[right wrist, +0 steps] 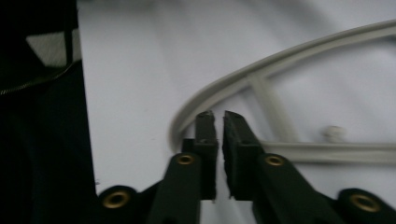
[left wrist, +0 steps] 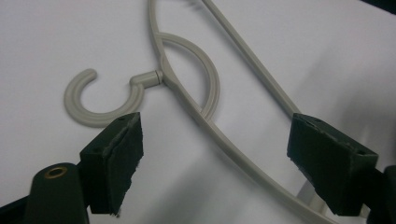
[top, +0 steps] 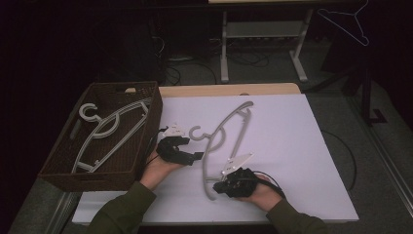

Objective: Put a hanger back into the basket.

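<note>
A grey plastic hanger (top: 229, 131) lies flat on the white table top (top: 292, 146), with its hook (top: 197, 132) pointing left. My left gripper (top: 192, 155) sits just left of it, jaws wide open. In the left gripper view the hook (left wrist: 93, 116) and neck lie beyond the open left gripper (left wrist: 217, 126), untouched. My right gripper (top: 219, 187) rests at the hanger's near end. In the right gripper view the right gripper (right wrist: 219, 114) has its pads parted by a thin slit with nothing in it, and the hanger's curved end (right wrist: 280, 51) lies just past the tips.
A dark woven basket (top: 146, 126) stands at the table's left edge and holds another grey hanger (top: 109, 129). A wire hanger (top: 348, 24) hangs at the far right. A desk frame (top: 224, 48) and cables stand on the floor behind the table.
</note>
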Tool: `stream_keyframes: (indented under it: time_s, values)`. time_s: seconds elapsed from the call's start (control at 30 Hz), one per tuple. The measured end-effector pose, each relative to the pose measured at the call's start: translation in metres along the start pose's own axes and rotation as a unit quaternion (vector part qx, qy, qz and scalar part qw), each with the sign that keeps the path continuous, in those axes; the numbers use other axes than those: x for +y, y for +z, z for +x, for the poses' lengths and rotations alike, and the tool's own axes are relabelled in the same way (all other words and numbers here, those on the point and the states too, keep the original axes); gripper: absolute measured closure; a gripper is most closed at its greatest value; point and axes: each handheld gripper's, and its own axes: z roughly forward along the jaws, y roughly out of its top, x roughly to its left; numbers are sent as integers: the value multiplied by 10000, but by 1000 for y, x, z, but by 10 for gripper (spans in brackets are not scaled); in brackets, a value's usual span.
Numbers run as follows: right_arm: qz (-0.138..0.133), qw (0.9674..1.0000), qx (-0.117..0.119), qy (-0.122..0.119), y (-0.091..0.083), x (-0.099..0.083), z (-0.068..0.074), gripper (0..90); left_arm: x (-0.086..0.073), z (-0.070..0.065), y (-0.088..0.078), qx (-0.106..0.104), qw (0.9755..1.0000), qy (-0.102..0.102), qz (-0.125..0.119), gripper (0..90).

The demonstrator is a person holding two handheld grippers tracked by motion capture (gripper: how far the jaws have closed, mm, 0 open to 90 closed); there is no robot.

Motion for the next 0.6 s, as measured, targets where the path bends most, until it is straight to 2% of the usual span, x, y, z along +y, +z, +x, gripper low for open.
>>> stream_keyframes:
  time_s: [0.03,0.13,0.17,0.23,0.27,0.4,0.47,0.6]
  values:
    - [-71,9999,-100,-29,-5,-1,-4,752,-1,-1,3,4,10000,-6,38,194]
    - [-292,9991,-276,153,-18,-4,-12,626,-2,-3,11,29,9999,-6,157,219]
    - [-342,9985,-378,182,-21,-5,-15,614,-2,-3,13,36,9998,27,212,228]
    - [-412,9974,-529,258,-29,-7,-20,618,-2,-5,19,74,9996,15,282,252]
    - [-433,9967,-582,350,-32,-8,-22,624,-2,-7,22,59,9996,-54,258,261]
    - [-501,9945,-805,442,-40,-14,-32,629,-2,-8,34,155,9986,57,510,308]
    - [-536,9936,-868,492,-43,-16,-35,630,-3,-9,39,174,9982,74,571,326]
    - [-578,9920,-968,574,-48,-18,-39,629,-3,-13,48,360,9968,182,694,365]
